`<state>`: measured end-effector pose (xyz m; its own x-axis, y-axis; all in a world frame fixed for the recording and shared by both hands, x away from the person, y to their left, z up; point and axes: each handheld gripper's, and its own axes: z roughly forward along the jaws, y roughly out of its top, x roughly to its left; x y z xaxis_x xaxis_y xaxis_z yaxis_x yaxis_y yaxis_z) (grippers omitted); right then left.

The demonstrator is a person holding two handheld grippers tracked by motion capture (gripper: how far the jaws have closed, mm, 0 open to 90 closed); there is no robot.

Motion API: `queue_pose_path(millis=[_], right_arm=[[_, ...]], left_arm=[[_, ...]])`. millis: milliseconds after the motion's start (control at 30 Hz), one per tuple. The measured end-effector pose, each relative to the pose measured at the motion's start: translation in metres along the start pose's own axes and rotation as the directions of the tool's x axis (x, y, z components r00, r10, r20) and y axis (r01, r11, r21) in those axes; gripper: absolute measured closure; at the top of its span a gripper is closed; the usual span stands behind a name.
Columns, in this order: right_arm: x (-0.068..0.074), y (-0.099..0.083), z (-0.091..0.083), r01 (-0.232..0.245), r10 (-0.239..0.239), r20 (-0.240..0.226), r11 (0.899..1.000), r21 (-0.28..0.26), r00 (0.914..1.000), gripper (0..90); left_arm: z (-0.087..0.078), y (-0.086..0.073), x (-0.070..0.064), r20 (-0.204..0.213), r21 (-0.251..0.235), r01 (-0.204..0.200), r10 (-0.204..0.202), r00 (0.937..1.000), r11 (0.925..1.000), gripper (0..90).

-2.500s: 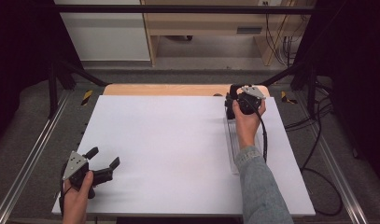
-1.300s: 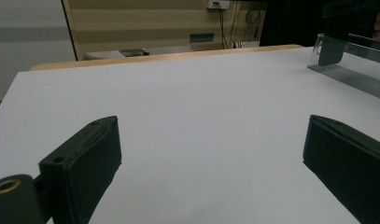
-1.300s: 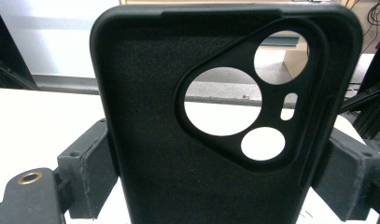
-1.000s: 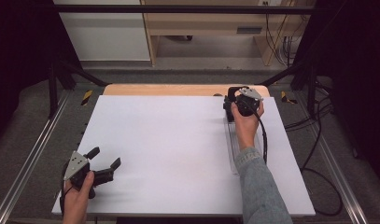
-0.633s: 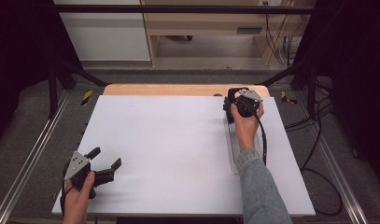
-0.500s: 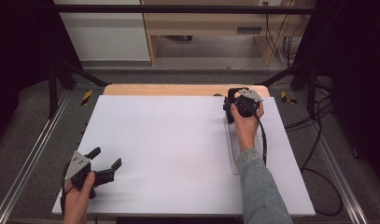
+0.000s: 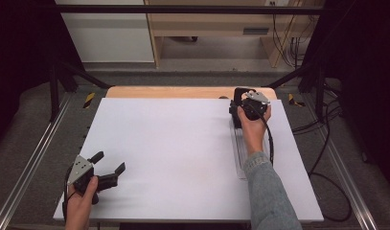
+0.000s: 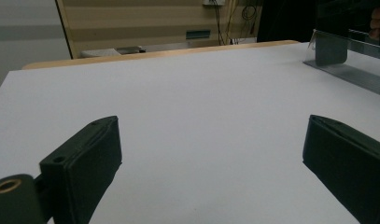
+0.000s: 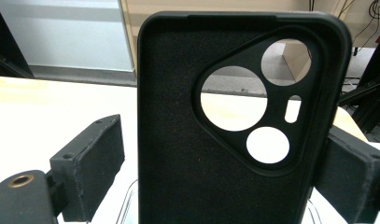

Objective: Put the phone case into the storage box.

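Right gripper view shows our right gripper wide around a black phone case mid-frame; our left gripper gapes wide.

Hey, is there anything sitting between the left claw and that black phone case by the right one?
Nothing visible. The left claw is open at the near left, the phone case stands between the right claw's jaws at the far right, and bare white table lies between them.
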<state>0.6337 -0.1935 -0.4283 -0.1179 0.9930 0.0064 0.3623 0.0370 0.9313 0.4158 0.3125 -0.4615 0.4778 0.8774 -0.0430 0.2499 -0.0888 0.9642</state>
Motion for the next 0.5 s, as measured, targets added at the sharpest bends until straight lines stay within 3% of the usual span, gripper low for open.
queue_pose_path(millis=[500], right_arm=[[-0.0020,0.0027,-0.0025,-0.005,0.005,0.018,1.000,-0.004,0.9998,7.8]], left_arm=[[-0.0001,0.0003,-0.0002,0.001,0.000,-0.003,0.003,1.0000,1.0000,4.7]])
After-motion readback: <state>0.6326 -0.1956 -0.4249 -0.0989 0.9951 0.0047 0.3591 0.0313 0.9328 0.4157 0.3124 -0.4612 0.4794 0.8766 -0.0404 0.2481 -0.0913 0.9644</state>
